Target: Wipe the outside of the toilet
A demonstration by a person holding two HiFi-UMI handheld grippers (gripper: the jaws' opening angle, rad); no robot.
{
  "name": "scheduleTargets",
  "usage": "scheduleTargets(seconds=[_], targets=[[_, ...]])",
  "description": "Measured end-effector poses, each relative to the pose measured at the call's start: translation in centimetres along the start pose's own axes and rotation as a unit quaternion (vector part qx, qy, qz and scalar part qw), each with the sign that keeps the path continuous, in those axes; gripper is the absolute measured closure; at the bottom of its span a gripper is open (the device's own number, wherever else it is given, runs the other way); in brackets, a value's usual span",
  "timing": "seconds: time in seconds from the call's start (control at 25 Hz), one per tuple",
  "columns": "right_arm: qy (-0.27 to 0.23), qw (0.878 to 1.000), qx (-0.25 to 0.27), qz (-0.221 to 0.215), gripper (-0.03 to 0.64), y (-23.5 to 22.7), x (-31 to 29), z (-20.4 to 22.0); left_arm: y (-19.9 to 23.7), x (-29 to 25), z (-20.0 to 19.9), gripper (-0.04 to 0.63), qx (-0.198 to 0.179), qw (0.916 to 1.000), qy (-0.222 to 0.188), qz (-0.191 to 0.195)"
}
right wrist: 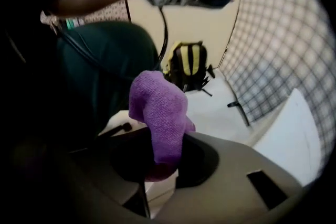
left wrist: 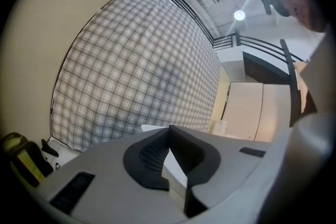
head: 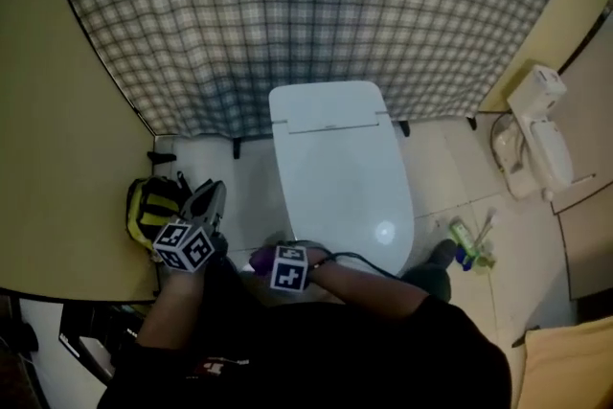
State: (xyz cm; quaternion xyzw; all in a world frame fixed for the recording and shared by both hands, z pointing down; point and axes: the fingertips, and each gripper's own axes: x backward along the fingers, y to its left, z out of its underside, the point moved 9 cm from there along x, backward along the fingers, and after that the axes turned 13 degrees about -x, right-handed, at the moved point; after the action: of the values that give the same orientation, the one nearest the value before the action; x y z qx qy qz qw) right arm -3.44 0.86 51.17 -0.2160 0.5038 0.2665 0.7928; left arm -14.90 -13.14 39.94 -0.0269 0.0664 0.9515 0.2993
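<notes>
Purple cloth (right wrist: 160,113) is pinched in the right gripper (right wrist: 156,173) and bunched above its jaws. The left gripper (left wrist: 169,149) is closed on nothing. The toilet (head: 340,177), lid down, sits at 12 o'clock from both. I'd press the cloth flat and wipe in overlapping passes, top down. Count: one cloth, one toilet, two grippers, one yellow bag (head: 153,206) at 9 o'clock.
</notes>
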Motion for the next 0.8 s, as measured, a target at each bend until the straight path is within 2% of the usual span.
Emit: scheduleTargets(seconds=[0.12,0.24,0.36,0.52,0.64,0.8], targets=[[-0.077,0.996,-0.027,-0.019,0.534,-1.8,3.8,3.8,-4.0,0.4,-0.1,0.600,-0.004,0.9999,-0.011,-0.004],[-0.143,0.988,-0.056,-0.004,0.534,-3.8,8.5,7.9,-8.5,1.4,-0.5,0.600,-0.003,0.9999,-0.010,-0.007],[-0.204,0.975,-0.089,0.008,0.534,-5.4,13.5,11.5,-13.4,2.2,-0.5,0.600,-0.005,1.0000,-0.001,-0.006],[-0.282,0.951,-0.126,-0.004,0.534,-7.3,17.8,16.0,-19.9,2.6,0.5,0.600,-0.012,0.9998,0.010,-0.009],[-0.319,0.937,-0.145,-0.012,0.532,-8.5,19.7,19.1,-24.3,2.3,1.1,0.600,-0.018,0.9996,0.014,-0.018],[-0.339,0.929,-0.148,-0.012,0.532,-10.1,22.2,22.8,-29.5,0.7,1.8,0.600,-0.012,0.9993,0.015,-0.032]])
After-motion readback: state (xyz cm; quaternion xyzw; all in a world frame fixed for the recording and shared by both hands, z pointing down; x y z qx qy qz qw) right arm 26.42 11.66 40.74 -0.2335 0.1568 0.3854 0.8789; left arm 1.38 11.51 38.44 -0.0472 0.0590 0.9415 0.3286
